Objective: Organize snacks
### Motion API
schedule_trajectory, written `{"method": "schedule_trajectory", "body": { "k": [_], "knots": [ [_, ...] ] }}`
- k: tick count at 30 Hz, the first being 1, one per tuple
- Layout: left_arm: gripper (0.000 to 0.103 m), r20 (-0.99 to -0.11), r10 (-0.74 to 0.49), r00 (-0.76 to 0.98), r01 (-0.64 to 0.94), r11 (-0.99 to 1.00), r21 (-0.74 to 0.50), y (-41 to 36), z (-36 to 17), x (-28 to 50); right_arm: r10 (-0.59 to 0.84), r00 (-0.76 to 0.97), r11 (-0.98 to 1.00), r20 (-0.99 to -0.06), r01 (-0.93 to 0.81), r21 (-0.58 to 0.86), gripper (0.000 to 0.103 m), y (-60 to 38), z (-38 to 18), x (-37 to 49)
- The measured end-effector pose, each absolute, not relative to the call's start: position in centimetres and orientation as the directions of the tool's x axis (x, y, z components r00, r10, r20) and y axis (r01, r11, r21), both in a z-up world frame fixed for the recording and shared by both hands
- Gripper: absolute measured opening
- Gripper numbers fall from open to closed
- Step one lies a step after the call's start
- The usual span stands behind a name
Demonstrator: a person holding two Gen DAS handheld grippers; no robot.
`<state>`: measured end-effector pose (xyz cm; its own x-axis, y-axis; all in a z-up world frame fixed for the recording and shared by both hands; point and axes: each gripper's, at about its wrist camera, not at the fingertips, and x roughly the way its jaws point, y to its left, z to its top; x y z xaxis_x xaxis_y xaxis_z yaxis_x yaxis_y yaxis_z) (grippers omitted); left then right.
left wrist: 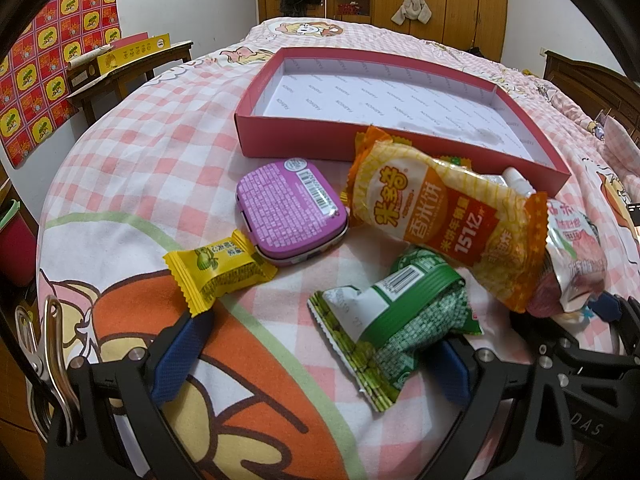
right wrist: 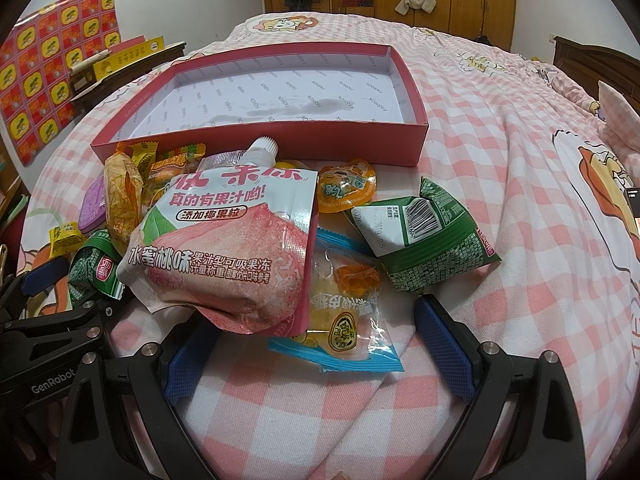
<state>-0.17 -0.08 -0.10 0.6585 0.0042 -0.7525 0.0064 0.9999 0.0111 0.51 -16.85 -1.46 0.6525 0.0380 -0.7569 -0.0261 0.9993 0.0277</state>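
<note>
Left wrist view: left gripper (left wrist: 316, 356) jaws apart around green packet (left wrist: 404, 320); purple tin (left wrist: 290, 216) ahead. Right gripper (right wrist: 320, 354) jaws apart around blue-edged packet (right wrist: 344, 320), peach pouch (right wrist: 224, 248) overlapping it; red box (right wrist: 280, 142) beyond, on bed (right wrist: 500, 160).

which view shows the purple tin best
The left wrist view: the purple tin lies in full sight, label and barcode facing up. In the right wrist view only a sliver of it peeks out behind the orange packet.
</note>
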Motion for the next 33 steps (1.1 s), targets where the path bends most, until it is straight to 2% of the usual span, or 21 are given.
{"method": "schedule_trajectory", "body": {
  "k": [10, 23, 33],
  "knots": [
    [0.1, -0.76, -0.004, 0.65, 0.018, 1.0, 0.01, 0.0, 0.1, -0.3, 0.041, 0.652, 0.999, -0.757, -0.031, 0.028, 0.098, -16.8, -1.3, 0.3],
    [0.1, -0.787, -0.105, 0.608, 0.106, 0.993, -0.05, 0.8, 2.0, -1.6, 0.092, 0.664, 0.994, -0.742, -0.103, 0.032, 0.097, -16.5, 0.6, -1.8],
    [0.1, -0.75, -0.134, 0.648, 0.122, 0.99, -0.071, 1.2, 3.8, -3.2, 0.131, 0.688, 0.99, -0.714, -0.133, 0.054, 0.097, -17.6, 2.2, -3.0]
  ]
}}
